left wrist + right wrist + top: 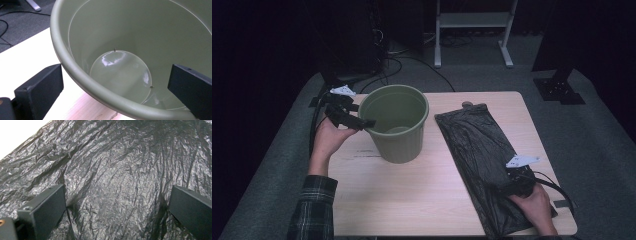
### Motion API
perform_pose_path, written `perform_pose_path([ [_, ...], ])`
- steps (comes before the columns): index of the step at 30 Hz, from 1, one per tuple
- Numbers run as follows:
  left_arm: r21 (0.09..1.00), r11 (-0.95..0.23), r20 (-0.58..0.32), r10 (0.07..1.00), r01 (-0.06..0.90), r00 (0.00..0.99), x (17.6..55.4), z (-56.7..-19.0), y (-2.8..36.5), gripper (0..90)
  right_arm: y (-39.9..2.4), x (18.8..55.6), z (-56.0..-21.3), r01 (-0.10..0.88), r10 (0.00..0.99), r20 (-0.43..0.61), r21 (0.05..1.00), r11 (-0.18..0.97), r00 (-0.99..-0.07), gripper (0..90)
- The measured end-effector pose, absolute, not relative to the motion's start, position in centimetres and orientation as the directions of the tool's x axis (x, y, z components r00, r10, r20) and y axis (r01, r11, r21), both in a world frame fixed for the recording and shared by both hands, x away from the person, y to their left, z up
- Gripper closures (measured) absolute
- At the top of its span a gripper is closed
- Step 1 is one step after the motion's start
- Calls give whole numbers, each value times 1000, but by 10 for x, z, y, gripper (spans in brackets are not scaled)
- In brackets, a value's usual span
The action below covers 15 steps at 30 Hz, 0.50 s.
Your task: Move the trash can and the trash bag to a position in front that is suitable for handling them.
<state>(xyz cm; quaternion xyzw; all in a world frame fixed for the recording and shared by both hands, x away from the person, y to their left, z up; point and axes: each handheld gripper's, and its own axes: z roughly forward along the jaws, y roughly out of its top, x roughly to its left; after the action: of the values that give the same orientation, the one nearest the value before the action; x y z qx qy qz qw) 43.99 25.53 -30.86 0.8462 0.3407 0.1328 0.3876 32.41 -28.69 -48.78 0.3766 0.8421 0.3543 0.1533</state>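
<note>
An olive-green plastic bucket (398,125) stands upright and empty on the left half of the wooden table (412,190). My left gripper (362,122) is open at its left rim, one jaw outside the wall and the other inside. In the left gripper view the bucket's rim (82,80) runs between my jaws, and its shiny round bottom (120,72) shows. A crinkled black plastic bag (482,150) lies flat on the right half. My right gripper (504,187) is open low over the bag's near part, jaws spread above the black film (115,182).
Grey carpet surrounds the table. Cables (387,65) trail on the floor behind the bucket, and a white metal stand (472,30) is at the back. A black post base (559,87) sits at the far right. The table's middle is bare wood.
</note>
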Motion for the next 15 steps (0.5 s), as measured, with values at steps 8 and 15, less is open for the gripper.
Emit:
perform_pose_path([
  [8, 751, -480, -60, 635, 454, 770, 428, -311, 241, 0, -287, 324, -488, 526, 744, 9, 712, 464, -668, 0],
  [15, 757, -485, -60, 615, 437, 786, 418, -314, 231, 0, -287, 324, -488, 525, 742, 8, 712, 466, -670, 0],
])
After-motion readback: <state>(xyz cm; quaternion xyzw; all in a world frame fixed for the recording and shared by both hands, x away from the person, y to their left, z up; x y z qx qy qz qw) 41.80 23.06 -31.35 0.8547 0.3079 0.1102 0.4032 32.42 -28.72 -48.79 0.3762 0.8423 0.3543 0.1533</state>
